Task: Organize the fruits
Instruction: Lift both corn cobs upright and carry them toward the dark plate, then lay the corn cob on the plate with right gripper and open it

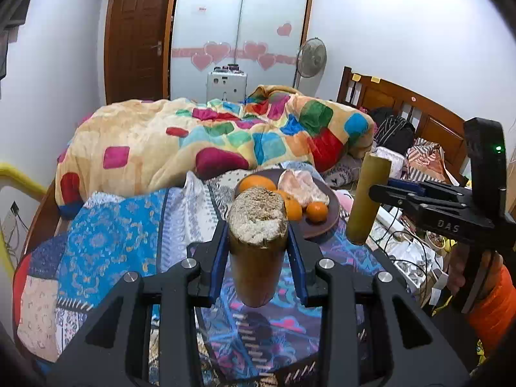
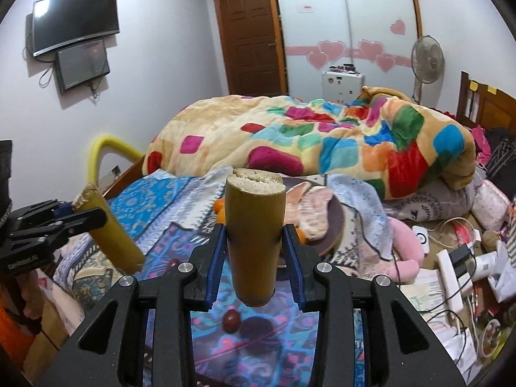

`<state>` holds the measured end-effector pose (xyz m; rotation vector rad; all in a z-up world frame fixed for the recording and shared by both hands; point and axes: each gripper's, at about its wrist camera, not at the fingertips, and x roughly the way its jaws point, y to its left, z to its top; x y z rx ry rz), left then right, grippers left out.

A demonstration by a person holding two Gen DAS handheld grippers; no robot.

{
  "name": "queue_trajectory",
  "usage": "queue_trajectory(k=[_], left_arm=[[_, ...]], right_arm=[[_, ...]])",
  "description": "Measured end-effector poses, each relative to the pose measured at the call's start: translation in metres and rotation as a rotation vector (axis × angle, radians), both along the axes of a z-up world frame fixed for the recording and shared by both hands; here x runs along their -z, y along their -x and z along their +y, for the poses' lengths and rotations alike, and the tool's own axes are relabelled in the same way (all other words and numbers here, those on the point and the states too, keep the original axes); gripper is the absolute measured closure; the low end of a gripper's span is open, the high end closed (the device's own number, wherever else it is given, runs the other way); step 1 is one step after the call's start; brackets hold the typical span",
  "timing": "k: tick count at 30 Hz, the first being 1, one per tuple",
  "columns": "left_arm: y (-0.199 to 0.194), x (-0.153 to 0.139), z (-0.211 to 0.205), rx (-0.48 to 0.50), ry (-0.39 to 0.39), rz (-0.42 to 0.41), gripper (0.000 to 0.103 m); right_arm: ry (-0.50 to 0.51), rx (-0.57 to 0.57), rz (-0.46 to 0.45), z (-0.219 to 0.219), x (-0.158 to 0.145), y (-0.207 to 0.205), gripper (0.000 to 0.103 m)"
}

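My left gripper [image 1: 258, 251] is shut on a short sugarcane piece [image 1: 256, 258], held upright above the patterned cloth. My right gripper [image 2: 256, 251] is shut on a second sugarcane piece [image 2: 253, 242], also upright; it shows at the right of the left wrist view [image 1: 367, 200]. The left-held piece shows at the left of the right wrist view [image 2: 109, 229]. A dark brown plate [image 1: 325, 225] just beyond holds oranges [image 1: 317, 212] and peeled pomelo pieces [image 1: 303, 187]. A small dark red fruit [image 2: 231, 320] lies on the cloth under my right gripper.
A colourful blanket [image 1: 209, 142] is heaped on the bed behind the plate. Cables, a power strip [image 2: 451, 277] and clutter lie to the right. A wooden headboard [image 1: 419, 113], fan [image 1: 311, 58] and door [image 1: 135, 38] stand further back.
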<state>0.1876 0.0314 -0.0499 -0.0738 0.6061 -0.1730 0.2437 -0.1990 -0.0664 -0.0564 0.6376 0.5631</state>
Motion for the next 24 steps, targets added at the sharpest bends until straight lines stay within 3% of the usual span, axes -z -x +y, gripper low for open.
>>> queue_trajectory(k=[13, 14, 16, 24], left_arm=[[-0.023, -0.001, 0.001, 0.015, 0.035, -0.02, 0.068], [-0.024, 0.0, 0.002, 0.017, 0.036, -0.02, 0.068], [-0.028, 0.002, 0.004, 0.022, 0.037, -0.018, 0.068], [-0.046, 0.009, 0.006, 0.032, 0.037, -0.004, 0.068]], right_arm=[[0.01, -0.005, 0.05, 0.024, 0.017, -0.055, 0.075], [0.011, -0.004, 0.057, 0.027, 0.019, -0.062, 0.078], [0.009, 0.0, 0.065, 0.032, 0.021, -0.074, 0.099], [0.001, -0.007, 0.114, 0.038, 0.037, -0.097, 0.098]])
